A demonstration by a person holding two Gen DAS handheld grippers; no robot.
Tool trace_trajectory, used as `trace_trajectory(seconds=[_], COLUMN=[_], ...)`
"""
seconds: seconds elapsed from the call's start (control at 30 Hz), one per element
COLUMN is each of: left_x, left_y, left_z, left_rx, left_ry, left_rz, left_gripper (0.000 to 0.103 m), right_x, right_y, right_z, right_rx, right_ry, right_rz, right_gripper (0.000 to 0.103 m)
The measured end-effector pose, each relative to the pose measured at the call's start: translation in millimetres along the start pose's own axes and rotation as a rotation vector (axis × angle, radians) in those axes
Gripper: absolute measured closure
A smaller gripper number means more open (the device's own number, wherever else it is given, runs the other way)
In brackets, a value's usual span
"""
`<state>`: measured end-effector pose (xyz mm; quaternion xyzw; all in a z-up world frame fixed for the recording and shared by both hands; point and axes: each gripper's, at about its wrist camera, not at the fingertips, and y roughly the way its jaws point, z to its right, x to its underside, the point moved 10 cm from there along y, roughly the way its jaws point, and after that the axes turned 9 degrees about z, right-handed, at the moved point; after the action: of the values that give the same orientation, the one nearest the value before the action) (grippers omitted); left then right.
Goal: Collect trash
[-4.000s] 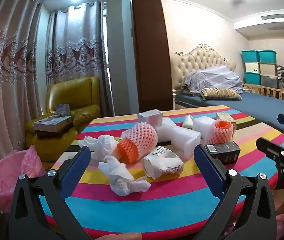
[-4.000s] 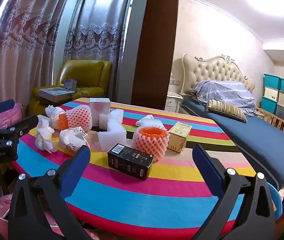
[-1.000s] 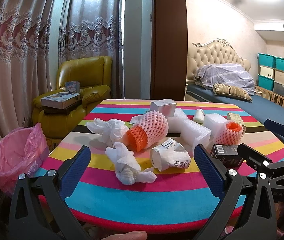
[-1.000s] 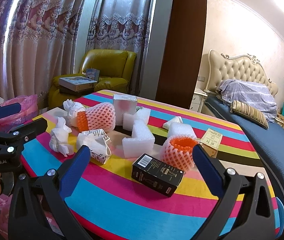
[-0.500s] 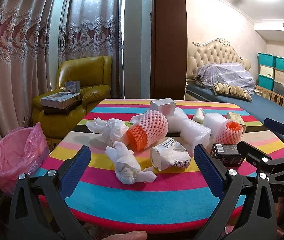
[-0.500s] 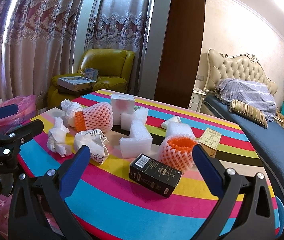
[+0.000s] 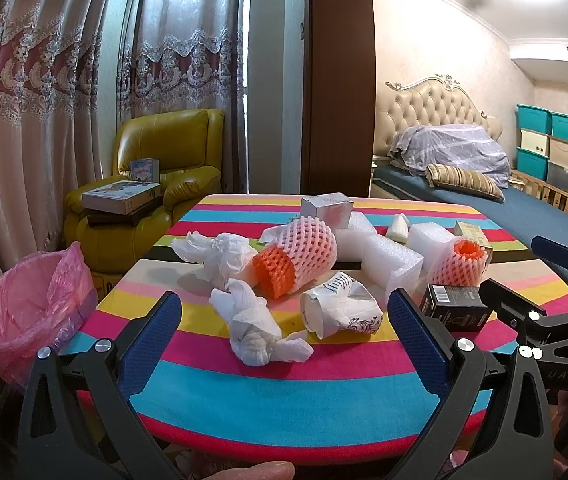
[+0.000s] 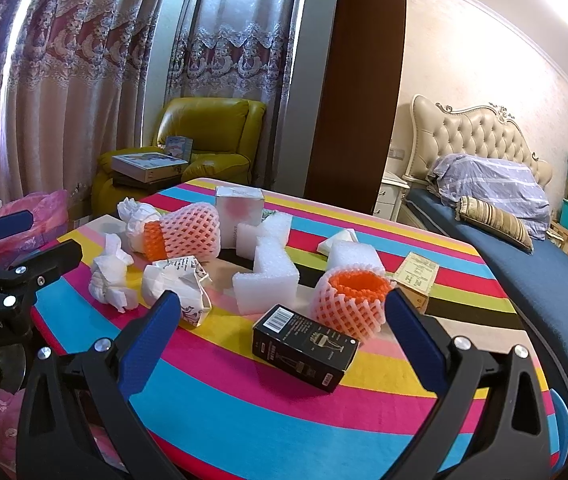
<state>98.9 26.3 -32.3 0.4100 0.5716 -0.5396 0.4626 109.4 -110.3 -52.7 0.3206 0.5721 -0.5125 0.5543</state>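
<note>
Trash lies on a striped table point(image 7: 284, 400): a crumpled white tissue point(image 7: 256, 330), a crushed paper cup point(image 7: 339, 312), foam nets point(image 7: 295, 254), white foam blocks point(image 7: 391, 258) and a black box point(image 7: 453, 306). My left gripper point(image 7: 284, 320) is open and empty, just short of the tissue and cup. My right gripper point(image 8: 280, 320) is open and empty, in front of the black box point(image 8: 303, 348) and an orange foam net point(image 8: 349, 296). A bin with a pink bag point(image 7: 32, 308) stands left of the table.
A yellow armchair point(image 7: 152, 192) with boxes stands behind the bin. A bed point(image 7: 503, 208) lies to the right, a brown pillar point(image 7: 339, 80) behind the table. A silver box point(image 8: 240, 210) and a small tan box point(image 8: 417, 276) also sit on the table.
Both grippers have edged slightly closer to the table and stayed open. The trash has not moved.
</note>
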Motion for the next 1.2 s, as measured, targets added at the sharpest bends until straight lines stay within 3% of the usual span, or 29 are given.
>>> trace_trajectory(seconds=[0.83,0.9,1.0,1.2], left_x=[5,7,18,32], left_y=[3,4,11,25], left_z=[1,3,13,2], left_rx=[-0.012,-0.002,0.072,0.059], left_ry=[0.011,0.019,0.022,-0.020], left_rz=[-0.027,-0.041,-0.095,-0.175], left_gripper=[0.007,0.007,0.007,0.007], right_x=[7,7,18,54], right_y=[2,1,4,16], right_z=[7,15,39,80], right_rx=[0.019,0.037,0.066,0.124], right_ry=[0.008,0.017,0.074,0.167], right_rz=[-0.007,0.000,-0.034,-0.143], right_gripper=[0.004,0.004,0.004,0.004])
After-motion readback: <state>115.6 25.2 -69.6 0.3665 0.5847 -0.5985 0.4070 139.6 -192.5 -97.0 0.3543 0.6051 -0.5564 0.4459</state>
